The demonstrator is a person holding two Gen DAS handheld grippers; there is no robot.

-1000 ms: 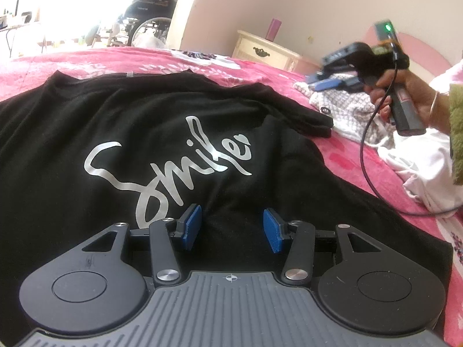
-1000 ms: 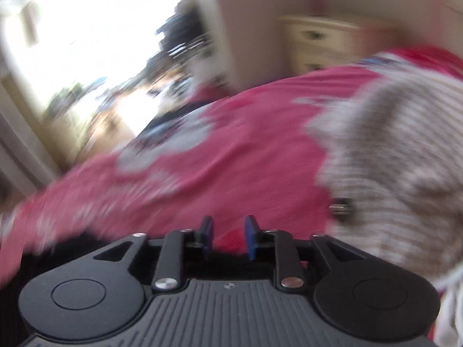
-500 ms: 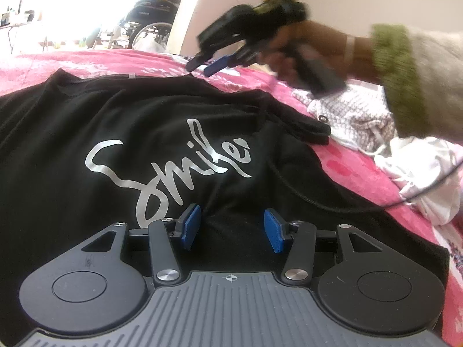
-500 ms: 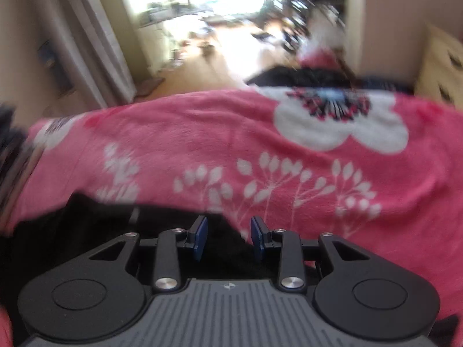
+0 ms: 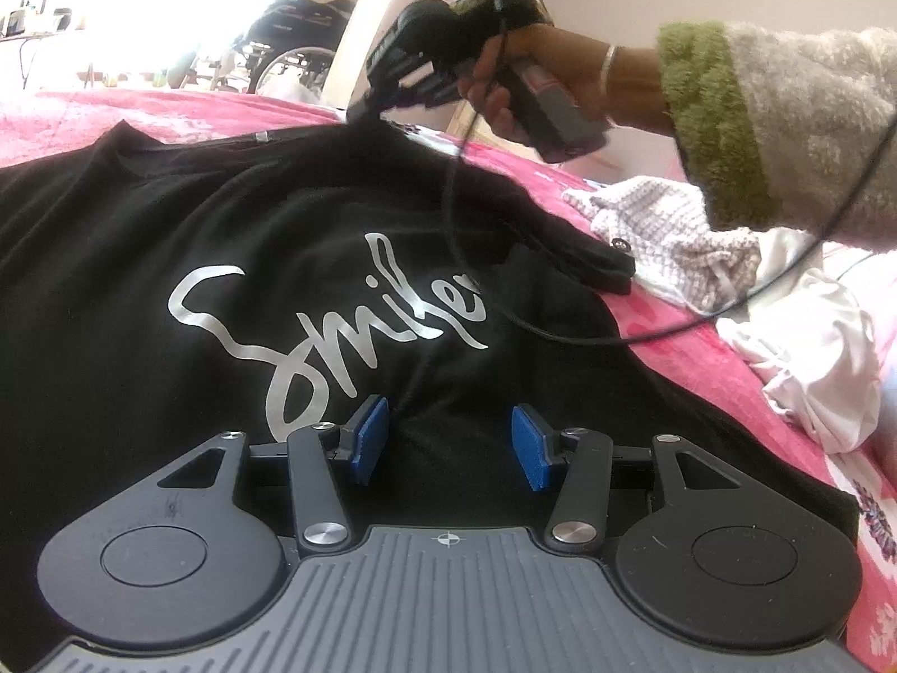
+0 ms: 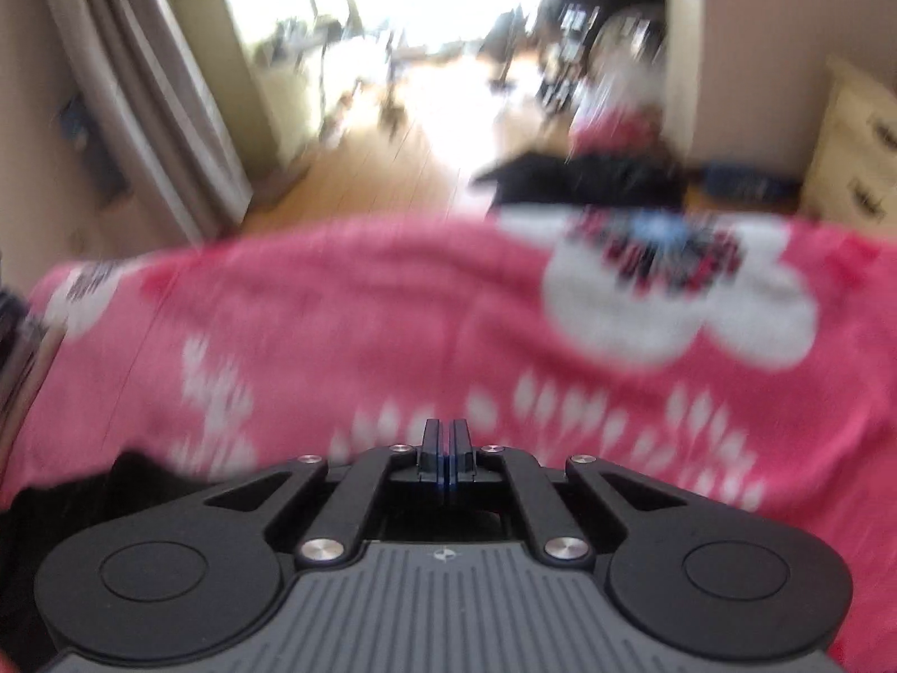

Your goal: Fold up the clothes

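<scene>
The left tool (image 5: 448,451) hangs low over the black T-shirt (image 5: 196,235), its blue pads spread wide apart with nothing between them, parked just below the silver "Smile" lettering (image 5: 336,325). The shirt lies spread flat, print up, on the pink floral bedspread (image 6: 392,308).

At the shirt's far shoulder edge is the right tool (image 5: 364,106), gripped by a hand (image 5: 538,73) poking out of a fuzzy grey sleeve (image 5: 785,129) with a green cuff. Its own camera shows the pads pressed right together; the tips sit at the shirt's edge, but whether any fabric is actually pinched can't be told, since that view is blurry. A black cable (image 5: 588,336) trails from it across the shirt.

Beside the shirt, on the sleeve side, there's a knitted garment (image 5: 673,235) and some white clothes (image 5: 813,364) in a heap.
</scene>
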